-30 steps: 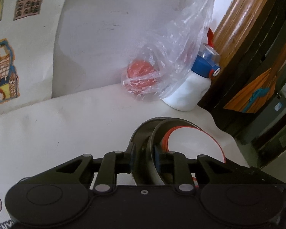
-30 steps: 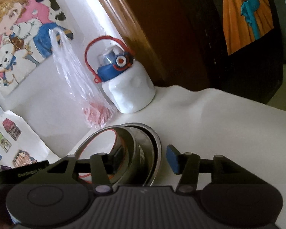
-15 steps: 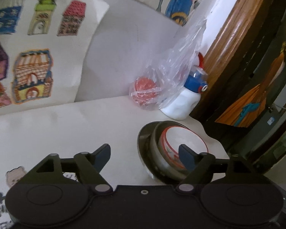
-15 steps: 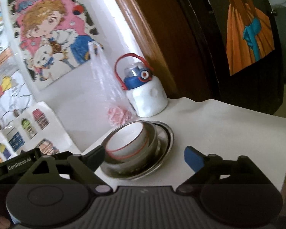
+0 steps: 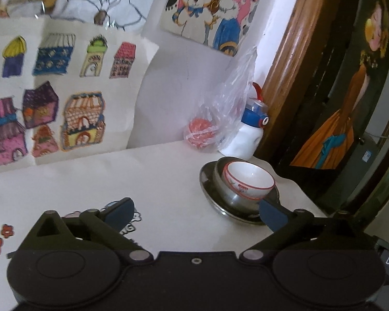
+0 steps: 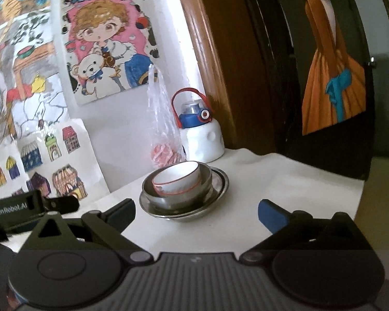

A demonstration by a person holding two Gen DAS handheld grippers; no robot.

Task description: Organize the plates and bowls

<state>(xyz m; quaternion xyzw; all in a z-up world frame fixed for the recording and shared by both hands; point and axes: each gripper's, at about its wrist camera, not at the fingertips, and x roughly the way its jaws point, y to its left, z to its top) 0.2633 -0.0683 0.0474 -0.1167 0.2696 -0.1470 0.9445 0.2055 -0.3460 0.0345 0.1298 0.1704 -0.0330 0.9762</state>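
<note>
Near the back corner of the white-covered bench (image 6: 285,181) sits a stack of 3 dishes: a white ceramic bowl with a red rim (image 6: 177,178) rests tilted inside a shiny steel bowl (image 6: 179,194), and that steel bowl stands on a round steel plate (image 6: 217,191). From the left wrist view the same white bowl (image 5: 249,180) leans toward the right side of the steel bowl (image 5: 220,181), with the plate (image 5: 207,186) spreading out under both.

The left tool (image 5: 194,212) has just been opening and now stands wide, nothing between its blue pads; its right pad lies just beside the plate's near rim, though I cannot tell if it touches. The right tool (image 6: 195,213) has likewise just been opening and is spread wide and empty, with the stack straight ahead of it and apart from both fingers.

Behind the dishes, against the wall, a clear plastic bag holding something red (image 6: 163,140) stands beside a white bottle with a blue lid and red handle (image 6: 202,134). Coloured drawings of houses (image 5: 51,98) and a cartoon poster (image 6: 106,41) cover the wall.
</note>
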